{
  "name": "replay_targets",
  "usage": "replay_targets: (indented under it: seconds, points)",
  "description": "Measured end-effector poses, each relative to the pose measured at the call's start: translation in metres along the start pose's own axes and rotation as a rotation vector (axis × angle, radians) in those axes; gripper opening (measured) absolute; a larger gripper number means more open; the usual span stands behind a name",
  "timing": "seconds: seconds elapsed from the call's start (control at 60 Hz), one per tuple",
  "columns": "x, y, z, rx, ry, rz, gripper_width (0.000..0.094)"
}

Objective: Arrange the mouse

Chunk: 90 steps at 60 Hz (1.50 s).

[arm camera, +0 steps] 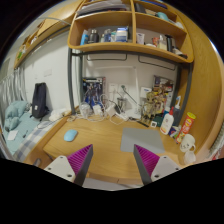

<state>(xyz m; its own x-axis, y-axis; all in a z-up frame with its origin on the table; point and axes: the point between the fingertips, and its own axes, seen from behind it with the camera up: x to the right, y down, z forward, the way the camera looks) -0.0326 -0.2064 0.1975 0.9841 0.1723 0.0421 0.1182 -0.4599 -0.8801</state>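
Observation:
A light blue mouse [70,135] lies on the wooden desk [100,150], to the left and beyond my left finger. A grey mouse mat [143,140] lies on the desk ahead of my right finger. My gripper [113,162] is open and empty, held above the near part of the desk, its magenta pads [80,158] wide apart with only bare desk between them.
Bottles and a white cup [186,146] stand at the desk's right side. Small items stand along the back wall under a wooden shelf [128,45]. A bed with a dark bag [39,100] is at the left.

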Motion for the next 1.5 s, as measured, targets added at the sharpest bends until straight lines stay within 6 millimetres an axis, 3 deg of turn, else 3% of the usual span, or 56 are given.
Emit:
replay_targets:
  seconds: [0.1, 0.15, 0.167, 0.25, 0.367, 0.533, 0.667, 0.867, 1.067, 1.117, 1.133, 1.217, 1.25, 1.4, 1.417, 1.433, 1.5]
  points:
    - [-0.013, 0.016, 0.010, -0.012, 0.007, 0.025, 0.0813]
    - [-0.035, 0.037, 0.026, -0.016, 0.005, 0.035, 0.0812]
    - [-0.040, 0.034, 0.026, -0.040, -0.003, 0.037, 0.0813]
    - [-0.079, 0.057, 0.044, -0.073, -0.037, 0.031, 0.0812]
    - [-0.145, 0.077, 0.070, -0.124, -0.110, -0.005, 0.0805]
    - [-0.233, 0.080, 0.122, -0.174, -0.172, -0.025, 0.0820]
    - [-0.271, 0.072, 0.173, -0.201, -0.153, -0.027, 0.0820]
    - [-0.280, 0.054, 0.249, -0.215, -0.071, -0.006, 0.0823]
    - [-0.271, 0.063, 0.298, -0.263, -0.018, 0.001, 0.0806]
    - [-0.274, 0.068, 0.303, -0.276, -0.020, 0.015, 0.0792]
    - [-0.277, 0.067, 0.305, -0.266, -0.031, 0.025, 0.0729]
    - [-0.274, 0.065, 0.309, -0.256, -0.017, 0.044, 0.0637]
    - [-0.276, 0.064, 0.310, -0.256, -0.019, 0.054, 0.0542]
    - [-0.275, 0.064, 0.311, -0.256, -0.005, 0.044, 0.0436]
    - [-0.275, 0.064, 0.311, -0.255, -0.005, 0.047, 0.0477]
    - [-0.275, 0.064, 0.311, -0.254, -0.004, 0.052, 0.0389]
    - [-0.274, 0.064, 0.311, -0.252, -0.006, 0.055, 0.0352]
